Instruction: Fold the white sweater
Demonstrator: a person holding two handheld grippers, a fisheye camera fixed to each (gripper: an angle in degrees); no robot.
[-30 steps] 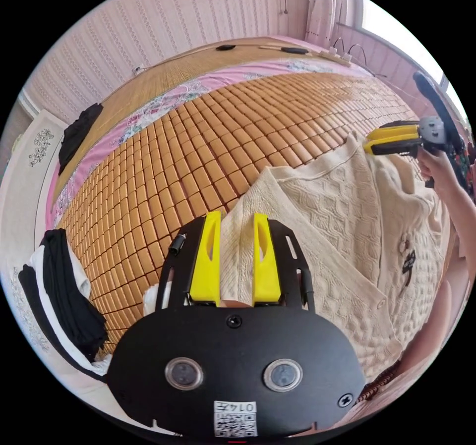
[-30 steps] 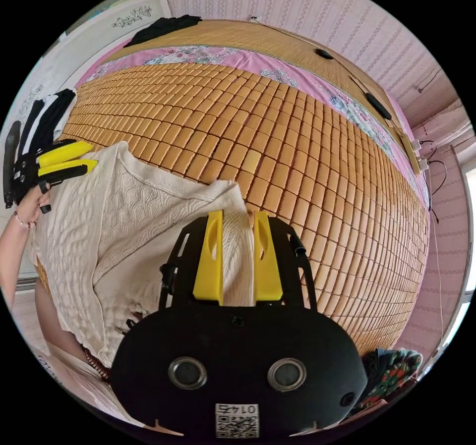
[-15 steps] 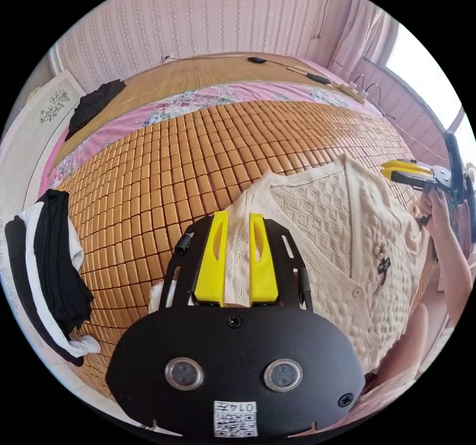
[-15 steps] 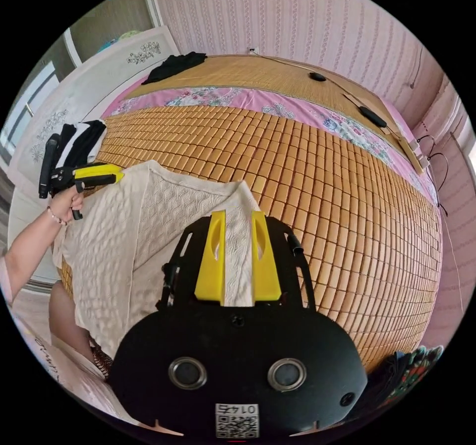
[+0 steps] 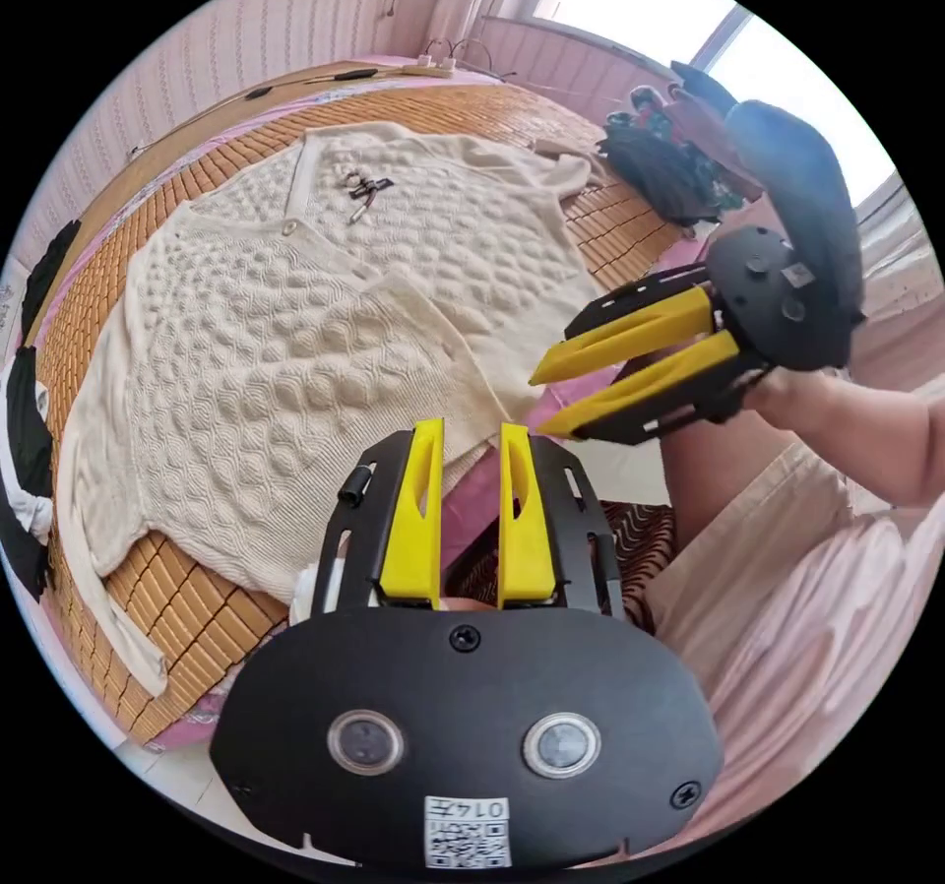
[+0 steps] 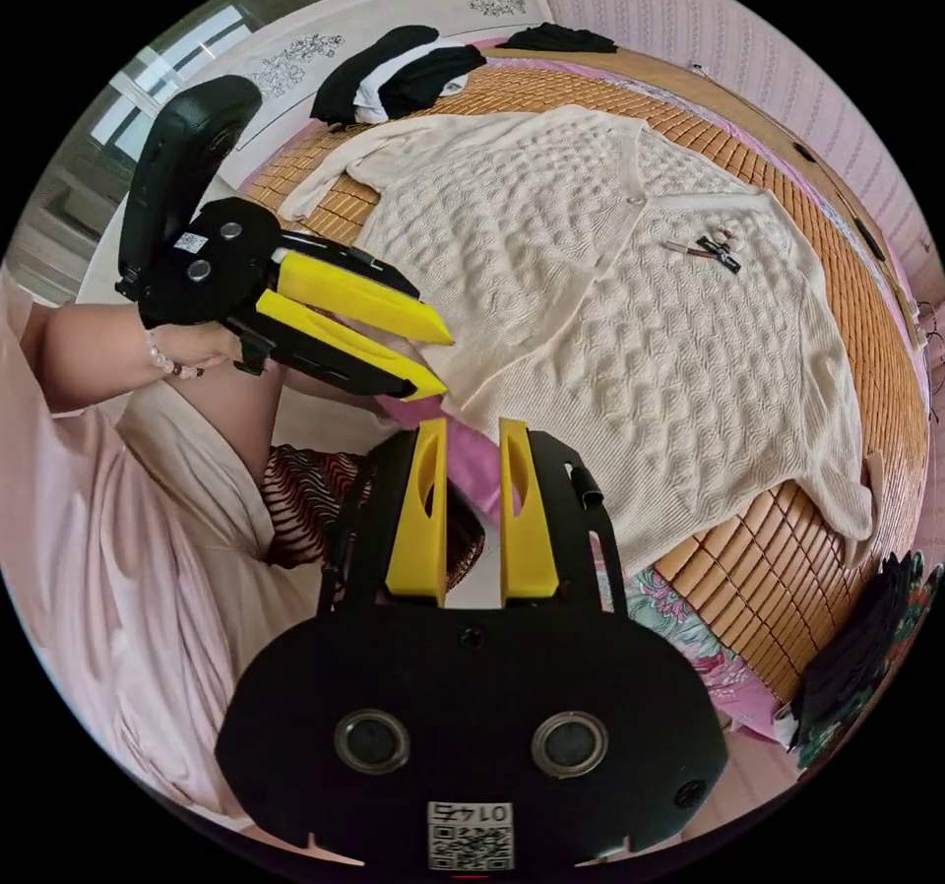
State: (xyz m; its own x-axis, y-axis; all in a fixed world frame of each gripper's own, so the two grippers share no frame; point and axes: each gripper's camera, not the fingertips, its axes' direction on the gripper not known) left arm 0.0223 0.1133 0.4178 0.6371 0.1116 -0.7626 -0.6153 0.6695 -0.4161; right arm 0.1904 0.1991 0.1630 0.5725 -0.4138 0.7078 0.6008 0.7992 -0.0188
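While both grippers hang empty with jaws parted, the left gripper [image 5: 469, 428] and right gripper [image 6: 471, 426] sit close together just off the near edge of the bed. One white sweater [image 6: 591, 293] lies spread flat on the bamboo mat [image 6: 768, 569], two dark clothing piles [image 6: 404, 72] beyond it

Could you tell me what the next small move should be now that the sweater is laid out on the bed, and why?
Probably bring one gripper to a sleeve and pinch it to fold it inward. The white sweater lies spread flat, front up, on the bamboo mat, and both the left gripper and right gripper hang open off its near hem, holding nothing.
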